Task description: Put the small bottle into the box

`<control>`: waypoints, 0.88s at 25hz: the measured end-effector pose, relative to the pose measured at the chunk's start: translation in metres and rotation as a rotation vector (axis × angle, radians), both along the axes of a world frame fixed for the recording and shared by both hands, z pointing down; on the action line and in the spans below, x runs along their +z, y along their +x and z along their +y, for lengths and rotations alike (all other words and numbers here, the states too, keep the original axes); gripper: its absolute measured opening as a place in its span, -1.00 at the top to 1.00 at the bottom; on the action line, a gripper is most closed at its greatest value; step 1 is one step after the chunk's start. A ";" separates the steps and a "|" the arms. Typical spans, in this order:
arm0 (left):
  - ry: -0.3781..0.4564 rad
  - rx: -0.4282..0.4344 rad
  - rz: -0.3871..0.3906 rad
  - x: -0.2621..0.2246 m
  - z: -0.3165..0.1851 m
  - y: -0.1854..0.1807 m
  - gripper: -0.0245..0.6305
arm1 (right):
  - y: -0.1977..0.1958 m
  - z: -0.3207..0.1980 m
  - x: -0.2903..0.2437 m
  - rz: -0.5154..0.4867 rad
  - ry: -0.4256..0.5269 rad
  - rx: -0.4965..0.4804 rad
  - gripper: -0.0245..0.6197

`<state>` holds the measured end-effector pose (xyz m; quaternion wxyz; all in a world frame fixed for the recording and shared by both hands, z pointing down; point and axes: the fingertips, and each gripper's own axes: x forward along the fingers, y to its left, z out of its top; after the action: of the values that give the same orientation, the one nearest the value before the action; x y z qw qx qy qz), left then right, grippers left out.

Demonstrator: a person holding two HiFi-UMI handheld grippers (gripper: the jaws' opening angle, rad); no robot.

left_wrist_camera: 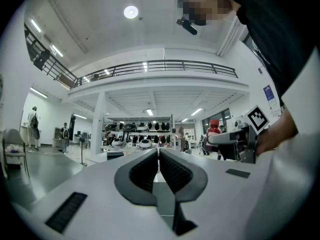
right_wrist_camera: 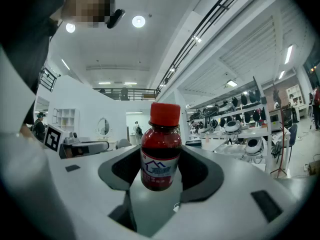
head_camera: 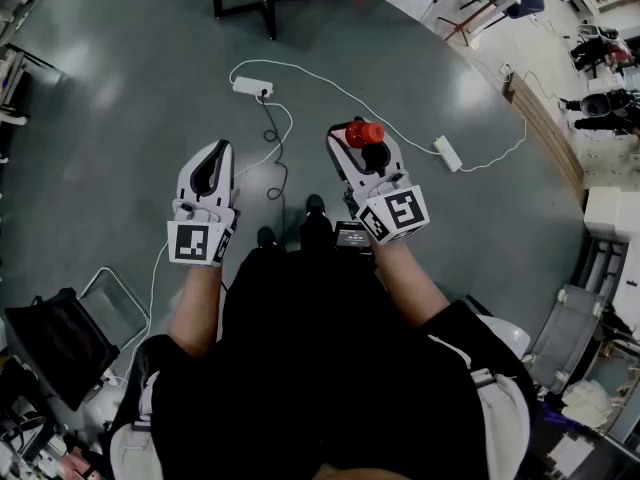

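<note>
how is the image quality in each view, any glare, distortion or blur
Head view: dim toward the bottom, with soft patches of glare on the glossy floor. Left gripper view: strong fisheye bends the balcony railing, and the ceiling lamp is blown out. Right gripper view: the small bottle is sharp, the corners are dark.

I hold both grippers out in front of me, bare forearms roughly parallel. My left gripper (left_wrist_camera: 159,156) has its jaws pressed together, with nothing between the fingers. My right gripper (right_wrist_camera: 160,164) has its jaws spread wide, and the pads are clamped on either side of a small bottle (right_wrist_camera: 161,154). The bottle's red cap sticks out past the fingertips.
</note>
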<state>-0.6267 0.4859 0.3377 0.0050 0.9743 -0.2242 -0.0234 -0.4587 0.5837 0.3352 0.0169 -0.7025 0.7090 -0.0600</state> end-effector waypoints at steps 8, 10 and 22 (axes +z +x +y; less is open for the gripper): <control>0.055 -0.003 -0.022 -0.015 0.031 -0.015 0.85 | -0.024 0.032 0.011 -0.046 0.014 -0.040 0.17; 0.053 -0.005 -0.019 -0.016 0.035 -0.017 0.85 | -0.026 0.031 0.013 -0.034 0.020 -0.054 0.17; 0.038 0.031 -0.019 -0.009 0.065 0.015 0.85 | 0.017 0.076 0.030 -0.084 0.051 -0.013 0.17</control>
<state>-0.6121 0.5504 0.3287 -0.0152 0.9777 -0.2085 -0.0185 -0.4420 0.6600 0.3650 0.0640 -0.6940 0.7136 -0.0712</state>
